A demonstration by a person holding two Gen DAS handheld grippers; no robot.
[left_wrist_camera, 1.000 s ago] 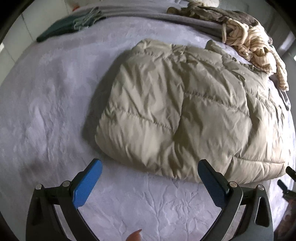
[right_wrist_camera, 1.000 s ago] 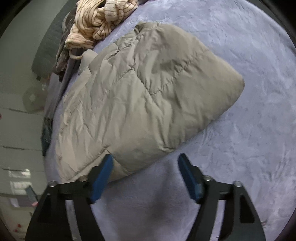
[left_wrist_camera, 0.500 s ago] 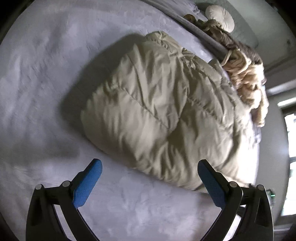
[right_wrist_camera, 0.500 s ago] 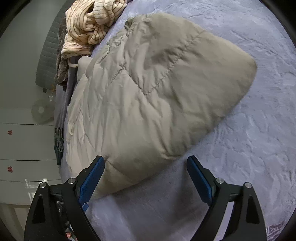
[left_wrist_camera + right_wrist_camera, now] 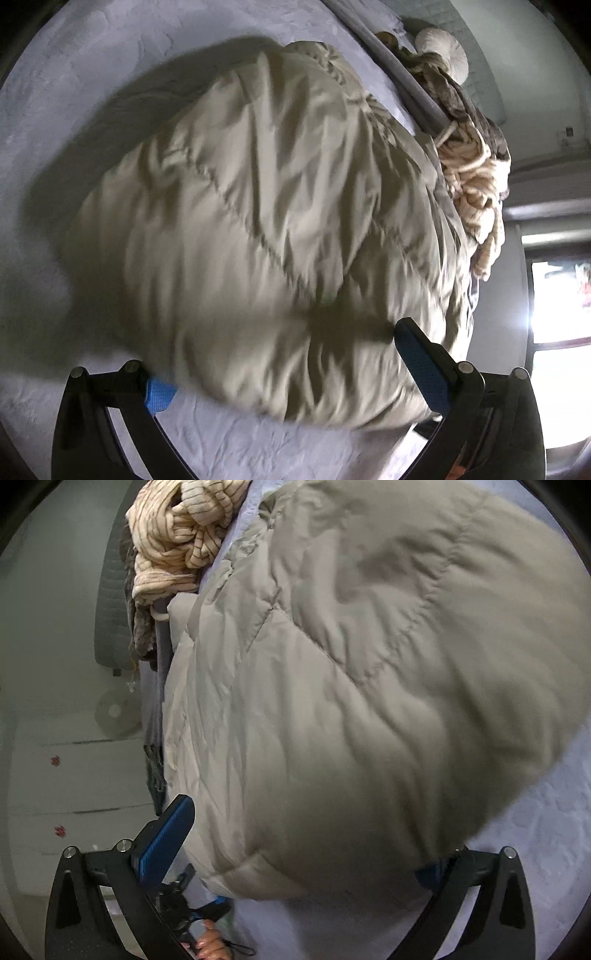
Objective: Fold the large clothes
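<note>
Folded beige puffer jacket (image 5: 266,221) laid on the lilac bedspread (image 5: 74,92), its near edge straddled by both tools — left gripper (image 5: 284,365) spread wide, right gripper (image 5: 306,853) just opened further, nothing pinched, striped sweater (image 5: 177,535) heaped beyond.

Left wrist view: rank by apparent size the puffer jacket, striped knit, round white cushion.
1. puffer jacket, fills most of the frame, also nearest.
2. striped knit.
3. round white cushion, smallest, but farthest, so true size unsure.
</note>
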